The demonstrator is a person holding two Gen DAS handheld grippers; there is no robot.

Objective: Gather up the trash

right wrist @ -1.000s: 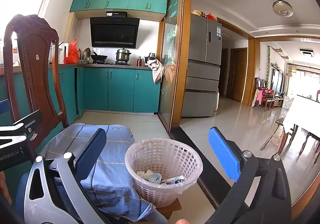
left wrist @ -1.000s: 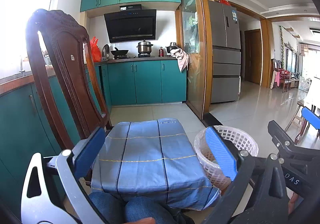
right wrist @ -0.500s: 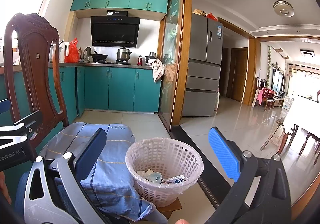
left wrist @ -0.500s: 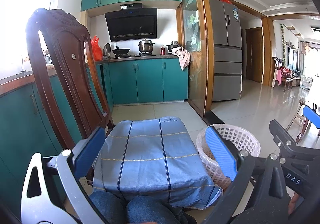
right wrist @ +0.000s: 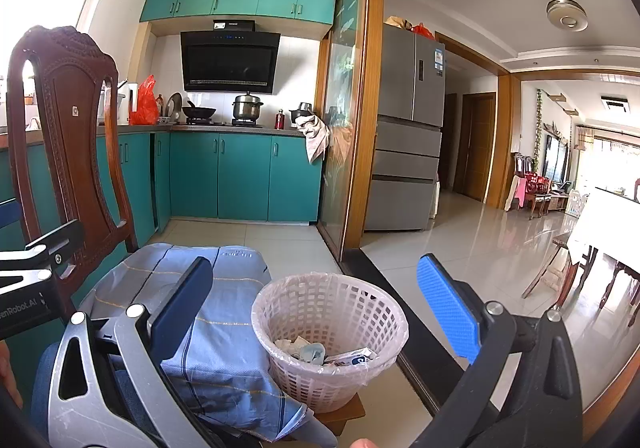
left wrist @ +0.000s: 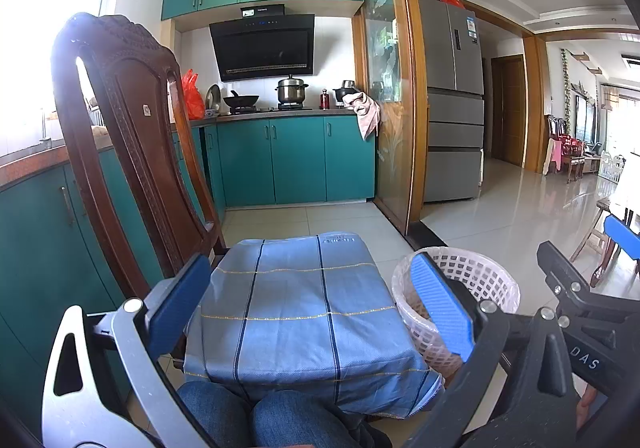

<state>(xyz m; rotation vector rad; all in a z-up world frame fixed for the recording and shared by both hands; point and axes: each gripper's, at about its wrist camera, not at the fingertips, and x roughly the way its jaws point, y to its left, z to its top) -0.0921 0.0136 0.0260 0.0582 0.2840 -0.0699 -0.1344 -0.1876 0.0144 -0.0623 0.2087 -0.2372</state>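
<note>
A white lattice wastebasket [right wrist: 330, 332] with a clear liner stands on a low wooden stool; crumpled paper and wrappers [right wrist: 320, 353] lie at its bottom. The same basket [left wrist: 472, 288] shows at the right of the left wrist view. My right gripper [right wrist: 316, 308] hovers open just above and before the basket, nothing between its blue pads. My left gripper [left wrist: 312, 308] is open over a blue checked cloth [left wrist: 304, 308] that covers a seat, holding nothing. The right gripper's black body [left wrist: 580, 312] shows at the right of the left wrist view.
A carved dark wooden chair [left wrist: 128, 152] stands at the left, against teal cabinets [left wrist: 296, 160]. A person's denim knees [left wrist: 256, 420] are at the bottom. A sliding glass door [right wrist: 344, 152] and black floor track [right wrist: 384, 288] lie right of the basket; tiled floor [right wrist: 480, 248] and a fridge [right wrist: 408, 128] lie beyond.
Both views have barely shifted; the grippers stay open and empty, and the basket and cloth hold their places.
</note>
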